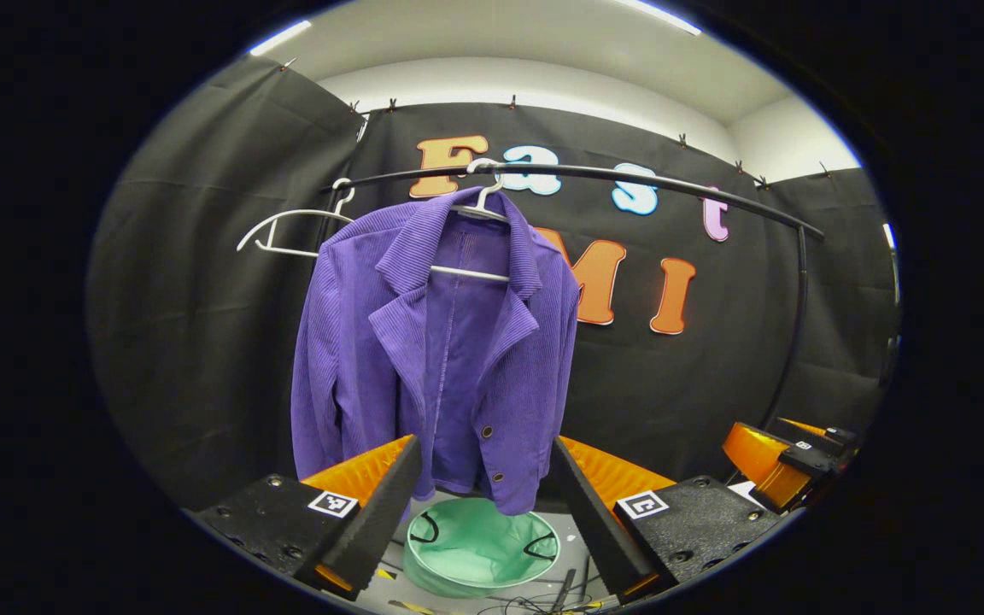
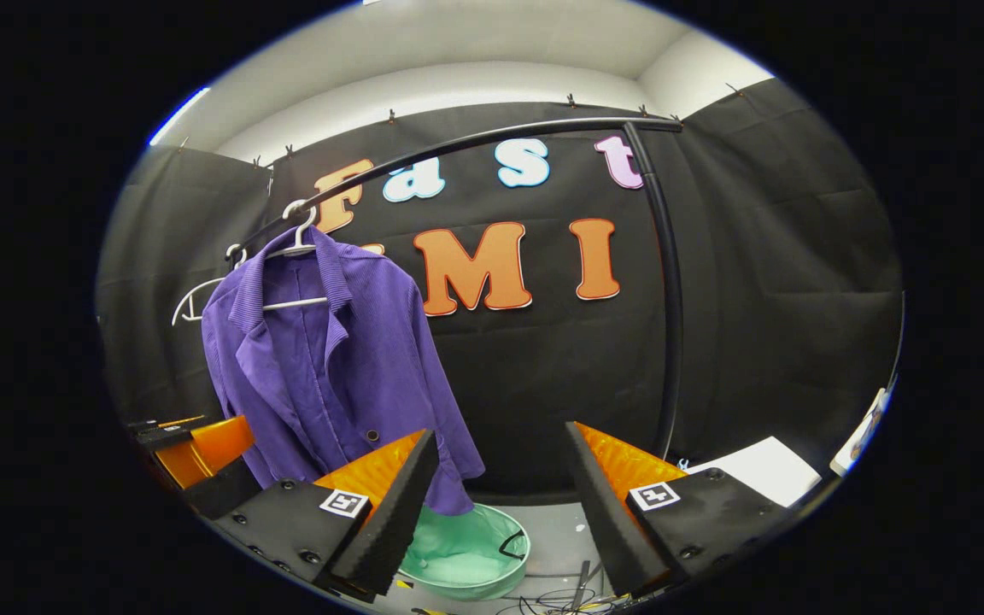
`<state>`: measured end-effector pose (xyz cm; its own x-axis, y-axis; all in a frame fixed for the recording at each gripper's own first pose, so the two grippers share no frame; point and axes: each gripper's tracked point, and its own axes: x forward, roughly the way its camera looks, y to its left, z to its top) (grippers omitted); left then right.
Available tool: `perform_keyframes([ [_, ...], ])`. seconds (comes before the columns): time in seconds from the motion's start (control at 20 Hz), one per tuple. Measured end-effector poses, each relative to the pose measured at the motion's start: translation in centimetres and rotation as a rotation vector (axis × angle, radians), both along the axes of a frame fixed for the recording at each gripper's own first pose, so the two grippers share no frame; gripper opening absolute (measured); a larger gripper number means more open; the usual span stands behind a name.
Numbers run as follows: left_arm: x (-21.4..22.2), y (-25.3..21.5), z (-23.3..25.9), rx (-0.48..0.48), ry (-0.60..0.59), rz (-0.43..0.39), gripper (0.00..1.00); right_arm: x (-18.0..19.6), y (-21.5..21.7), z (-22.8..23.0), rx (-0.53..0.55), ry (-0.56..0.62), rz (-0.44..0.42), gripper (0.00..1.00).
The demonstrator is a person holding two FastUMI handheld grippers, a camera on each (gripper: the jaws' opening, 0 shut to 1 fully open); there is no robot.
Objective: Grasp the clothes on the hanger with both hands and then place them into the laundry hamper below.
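Note:
A purple corduroy jacket point(image 1: 441, 359) hangs on a white hanger point(image 1: 479, 205) from the black curved rail point(image 1: 629, 179). Below it on the floor stands a round mint-green hamper point(image 1: 482, 547) with black handles. My left gripper point(image 1: 483, 504) is open, short of the jacket's hem, its fingers framing the hem and the hamper. In the right gripper view the jacket point(image 2: 330, 367) hangs to the left and the hamper point(image 2: 466, 551) sits low at centre. My right gripper point(image 2: 500, 504) is open with nothing between its fingers. The other gripper point(image 2: 193, 457) shows at the left edge of that view.
An empty white hanger point(image 1: 287, 231) hangs left of the jacket. The rail's upright post point(image 2: 671, 299) stands at the right. The right gripper point(image 1: 791, 465) shows at the far right of the left gripper view. Cables point(image 1: 543, 602) lie on the floor by the hamper, white paper point(image 2: 761, 470) at the right.

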<state>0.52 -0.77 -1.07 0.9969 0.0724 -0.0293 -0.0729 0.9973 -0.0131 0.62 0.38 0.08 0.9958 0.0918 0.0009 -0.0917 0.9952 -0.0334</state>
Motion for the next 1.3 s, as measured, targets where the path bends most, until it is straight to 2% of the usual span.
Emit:
perform_keyframes([
  [0.1, 1.3, 1.1, 0.4, 0.017, -0.001, 0.036, 0.92, 0.6, 0.4, -0.3, -0.005, 0.010, 0.008, 0.96],
  [0.2, 3.0, 2.7, 1.1, 0.040, -0.009, 0.089, 0.95, 1.0, 0.9, -0.5, -0.010, 0.018, 0.016, 0.96],
  [0.25, 4.1, 3.3, 1.5, 0.046, -0.020, 0.102, 0.92, 1.4, 1.1, -0.5, -0.011, 0.019, 0.017, 0.96],
  [0.3, 5.1, 3.8, 2.0, 0.053, -0.031, 0.115, 0.96, 1.8, 1.5, -0.5, -0.010, 0.022, 0.019, 0.96],
  [0.45, 7.5, 5.4, 3.0, 0.069, -0.054, 0.147, 0.92, 3.1, 3.3, -0.4, -0.009, 0.024, 0.036, 0.96],
  [0.6, 9.8, 6.9, 3.3, 0.058, -0.059, 0.158, 0.95, 4.9, 5.5, 0.0, -0.027, 0.008, 0.053, 0.96],
  [0.85, 14.1, 9.3, 3.7, 0.058, -0.071, 0.173, 0.95, 8.1, 10.8, 0.5, -0.023, 0.005, 0.120, 0.96],
  [0.95, 15.7, 10.4, 3.2, 0.054, -0.061, 0.178, 0.92, 9.2, 13.1, 0.6, -0.027, 0.000, 0.152, 0.96],
  [1.0, 16.5, 11.0, 3.1, 0.051, -0.056, 0.183, 0.95, 9.8, 14.1, 0.7, -0.031, -0.003, 0.165, 0.89],
  [1.3, 19.7, 13.3, 3.3, 0.050, -0.057, 0.171, 0.95, 14.2, 20.1, 0.5, -0.033, 0.001, 0.234, 0.89],
])
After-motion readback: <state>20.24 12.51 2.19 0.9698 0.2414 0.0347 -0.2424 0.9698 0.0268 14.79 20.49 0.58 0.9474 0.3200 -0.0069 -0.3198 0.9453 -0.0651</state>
